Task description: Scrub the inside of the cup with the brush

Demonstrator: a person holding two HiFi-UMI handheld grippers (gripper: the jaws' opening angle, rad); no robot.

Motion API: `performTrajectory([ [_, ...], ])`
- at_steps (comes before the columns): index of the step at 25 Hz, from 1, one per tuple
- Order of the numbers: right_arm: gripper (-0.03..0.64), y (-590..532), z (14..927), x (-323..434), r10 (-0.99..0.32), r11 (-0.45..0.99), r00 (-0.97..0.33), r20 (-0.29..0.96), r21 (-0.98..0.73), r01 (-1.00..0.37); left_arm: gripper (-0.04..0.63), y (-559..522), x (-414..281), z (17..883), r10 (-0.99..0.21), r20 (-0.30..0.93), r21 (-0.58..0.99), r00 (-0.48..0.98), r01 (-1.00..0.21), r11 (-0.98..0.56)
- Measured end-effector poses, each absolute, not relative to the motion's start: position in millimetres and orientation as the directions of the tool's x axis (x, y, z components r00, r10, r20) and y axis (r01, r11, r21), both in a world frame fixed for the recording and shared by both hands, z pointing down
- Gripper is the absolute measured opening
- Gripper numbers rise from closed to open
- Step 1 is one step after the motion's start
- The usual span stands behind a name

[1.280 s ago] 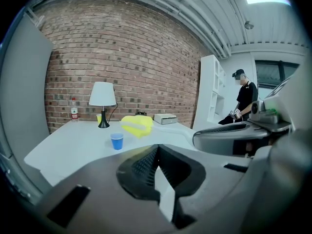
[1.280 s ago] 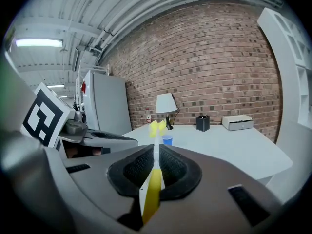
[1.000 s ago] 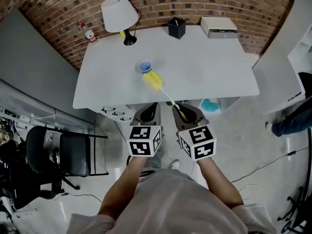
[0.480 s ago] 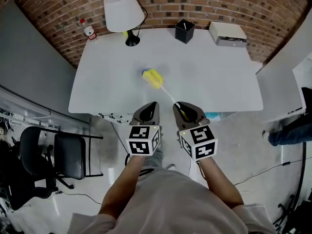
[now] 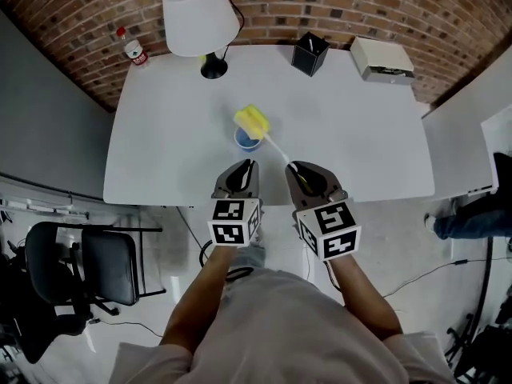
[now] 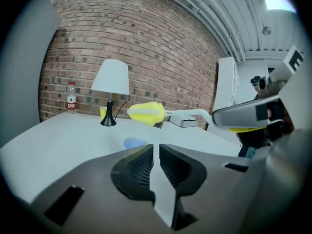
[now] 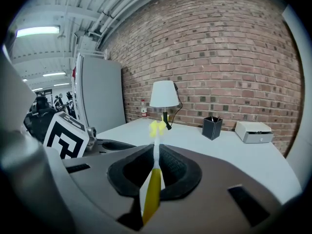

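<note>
A small blue cup (image 5: 246, 141) stands upright on the white table (image 5: 160, 158), a little in front of both grippers. My right gripper (image 5: 297, 169) is shut on the yellow grip of the brush (image 7: 152, 191). Its white stem runs forward and left to the yellow brush head (image 5: 252, 121), which hangs above the cup's far rim. My left gripper (image 5: 249, 166) is shut with nothing in it, its tips just short of the cup (image 6: 135, 143). In the left gripper view the brush head (image 6: 146, 112) floats above the cup.
At the table's far edge stand a white lamp (image 5: 200, 13), a black pen holder (image 5: 310, 53) and a white box (image 5: 382, 58). A bottle (image 5: 129, 47) is at the far left corner. A black chair (image 5: 88, 266) stands left of me.
Both grippers have moved forward to the table's near edge. The brush head has passed from the cup's near side to above its far rim.
</note>
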State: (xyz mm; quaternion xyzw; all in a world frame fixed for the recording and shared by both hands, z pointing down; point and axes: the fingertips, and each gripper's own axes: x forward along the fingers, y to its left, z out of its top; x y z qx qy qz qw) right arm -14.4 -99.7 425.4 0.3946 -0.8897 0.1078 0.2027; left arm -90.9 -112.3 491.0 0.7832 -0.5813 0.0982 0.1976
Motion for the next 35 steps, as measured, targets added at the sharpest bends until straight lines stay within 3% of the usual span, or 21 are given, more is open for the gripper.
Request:
performTrajectory([
  [9,0.031,-133.1,439.6,-31.6,-0.657,0.657,-0.590,0.469,-0.026,-0.753,0.094,-139.9,-106.9,538.5,-0.833,0.433,0.203,0.344,-0.938,-0.281],
  [18,0.031,-150.9,450.3,-46.7,-0.657,0.656,-0.589,0.472,-0.027,-0.754,0.272,-159.5,-110.3,568.7,-0.799,0.470,0.212,0.374,-0.927,-0.309],
  [25,0.031,-165.2,455.2,-56.8,-0.660,0.651,-0.587,0.469,-0.034,-0.759,0.327,-182.3,-115.6,579.2,-0.798,0.479,0.145,0.367,-0.929,-0.340],
  [35,0.031,-182.5,457.7,-53.5,-0.683,0.618,-0.559,0.471,-0.036,-0.785,0.334,-201.4,-109.3,583.2,-0.781,0.495,0.109,0.381,-0.919,-0.379],
])
